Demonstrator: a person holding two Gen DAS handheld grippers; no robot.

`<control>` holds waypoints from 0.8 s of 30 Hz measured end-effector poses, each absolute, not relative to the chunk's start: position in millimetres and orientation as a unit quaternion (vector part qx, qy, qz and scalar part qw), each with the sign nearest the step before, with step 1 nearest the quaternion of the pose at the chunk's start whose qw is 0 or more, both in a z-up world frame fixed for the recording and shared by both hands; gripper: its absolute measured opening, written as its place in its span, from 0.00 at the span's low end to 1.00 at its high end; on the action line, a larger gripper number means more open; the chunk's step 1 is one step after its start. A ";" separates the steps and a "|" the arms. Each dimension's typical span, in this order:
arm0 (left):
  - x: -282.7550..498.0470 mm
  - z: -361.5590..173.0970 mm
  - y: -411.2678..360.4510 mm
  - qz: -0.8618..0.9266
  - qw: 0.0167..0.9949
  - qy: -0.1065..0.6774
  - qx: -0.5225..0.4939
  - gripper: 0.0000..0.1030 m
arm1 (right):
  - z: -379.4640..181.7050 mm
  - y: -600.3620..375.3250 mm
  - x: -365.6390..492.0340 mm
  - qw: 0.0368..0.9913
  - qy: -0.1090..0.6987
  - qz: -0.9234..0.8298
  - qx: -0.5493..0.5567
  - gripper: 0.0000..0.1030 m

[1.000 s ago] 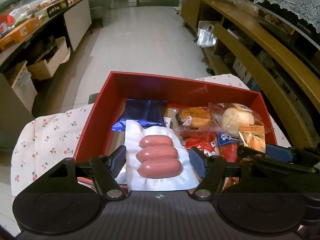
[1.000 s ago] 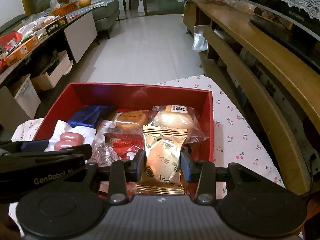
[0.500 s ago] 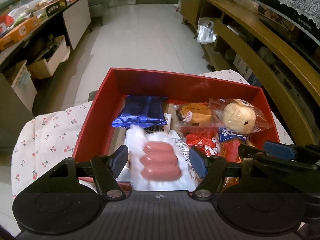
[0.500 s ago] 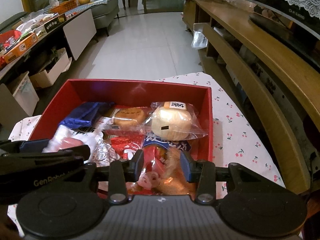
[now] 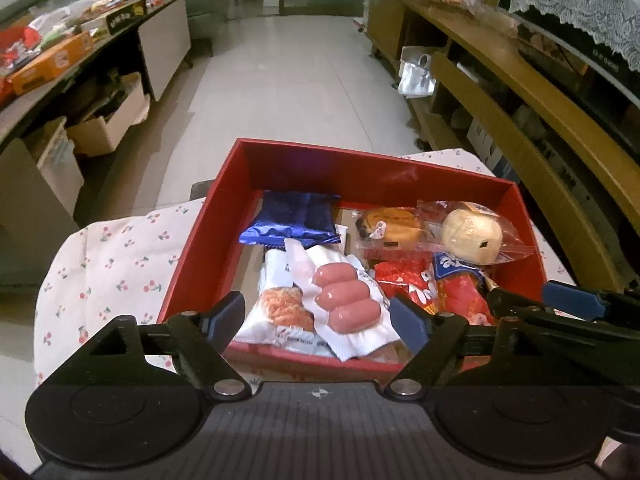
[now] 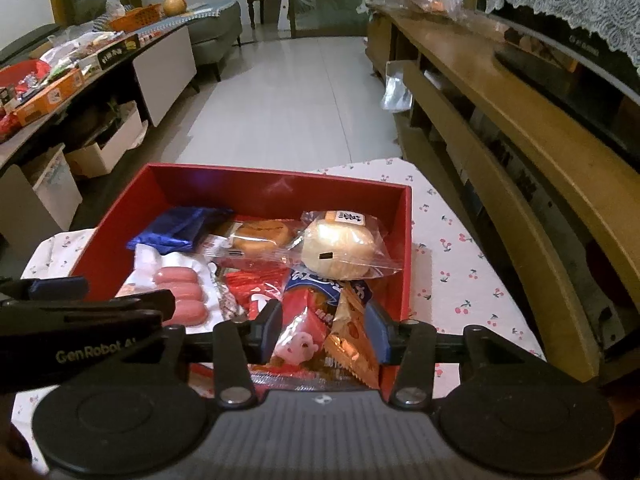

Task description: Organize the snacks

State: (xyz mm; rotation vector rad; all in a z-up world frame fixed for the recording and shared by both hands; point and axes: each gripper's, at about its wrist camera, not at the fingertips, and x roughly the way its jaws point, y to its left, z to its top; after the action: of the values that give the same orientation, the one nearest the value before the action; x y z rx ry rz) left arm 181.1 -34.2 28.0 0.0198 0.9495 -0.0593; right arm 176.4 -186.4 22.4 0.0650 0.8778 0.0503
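Note:
A red box (image 5: 360, 156) on a cherry-print cloth (image 5: 112, 256) holds several wrapped snacks. A white pack of three pink sausages (image 5: 346, 300) lies loose in the box's near left part, on a white packet with an orange picture (image 5: 280, 312). My left gripper (image 5: 318, 318) hovers over it, jaws opening, pads off the pack. In the right wrist view a golden-orange packet (image 6: 352, 344) lies tilted on a red packet (image 6: 304, 320) at the box's (image 6: 280, 172) near right. My right gripper (image 6: 324, 330) is above it, jaws opening and not pressing on it.
Farther back in the box lie a blue packet (image 5: 296, 220), a round cake (image 5: 394, 222) and a pale bun in a clear bag (image 5: 472, 236). A long wooden shelf unit (image 5: 520, 92) runs on the right, a cluttered counter (image 5: 60, 52) on the left, tiled floor between.
The sausage pack dropped from the left gripper into the box and those jaws widened. The golden packet fell out of the right gripper into the box and its jaws opened too.

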 end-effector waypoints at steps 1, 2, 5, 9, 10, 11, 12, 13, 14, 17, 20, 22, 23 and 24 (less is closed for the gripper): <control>177.7 29.8 -33.3 -0.028 0.890 0.455 0.009 0.83 | 22.4 -186.4 176.4 0.904 0.425 0.024 0.031 0.53; 174.2 31.5 -32.5 -0.027 0.891 0.454 0.008 0.84 | 24.3 -186.1 173.0 0.905 0.423 0.025 0.031 0.55; 166.4 34.5 -31.0 -0.024 0.892 0.451 0.010 0.85 | 28.1 -186.0 161.9 0.907 0.420 0.026 0.029 0.57; 159.8 33.9 -29.5 -0.021 0.892 0.451 0.011 0.86 | 29.7 -185.9 158.2 0.907 0.420 0.024 0.031 0.59; 158.4 33.9 -29.1 -0.020 0.893 0.450 0.011 0.86 | 30.3 -185.6 156.9 0.907 0.419 0.023 0.031 0.59; 157.3 34.3 -29.2 -0.020 0.893 0.448 0.012 0.87 | 30.5 -185.3 155.7 0.908 0.418 0.022 0.031 0.59; 156.3 35.0 -29.2 -0.018 0.895 0.446 0.015 0.88 | 31.2 -184.9 154.3 0.908 0.418 0.021 0.030 0.59; 154.9 35.3 -29.5 -0.015 0.896 0.444 0.018 0.90 | 31.7 -184.8 152.7 0.908 0.417 0.020 0.029 0.59; 153.5 35.6 -29.8 -0.012 0.897 0.441 0.022 0.93 | 32.5 -185.0 150.7 0.909 0.415 0.020 0.029 0.59; 149.8 36.5 -29.3 -0.004 0.900 0.436 0.027 0.96 | 34.4 -186.0 146.1 0.910 0.413 0.019 0.029 0.59; 147.5 35.7 -27.4 0.003 0.901 0.433 0.028 1.00 | 34.0 -187.8 144.1 0.910 0.413 0.019 0.029 0.62; 147.0 34.4 -26.0 0.003 0.900 0.435 0.021 1.00 | 33.7 -187.9 144.2 0.910 0.413 0.018 0.029 0.64; 146.7 34.1 -25.1 0.003 0.900 0.436 0.017 1.00 | 33.6 -189.1 144.2 0.909 0.415 0.018 0.031 0.64; 146.3 33.6 -24.4 0.002 0.899 0.438 0.012 1.00 | 33.6 -189.1 144.2 0.909 0.415 0.018 0.031 0.64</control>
State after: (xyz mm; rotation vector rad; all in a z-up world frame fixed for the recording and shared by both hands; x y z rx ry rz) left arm 146.3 -24.4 33.6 0.0245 0.9059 0.0036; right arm 144.2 -189.1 33.6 0.0641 0.8553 0.0372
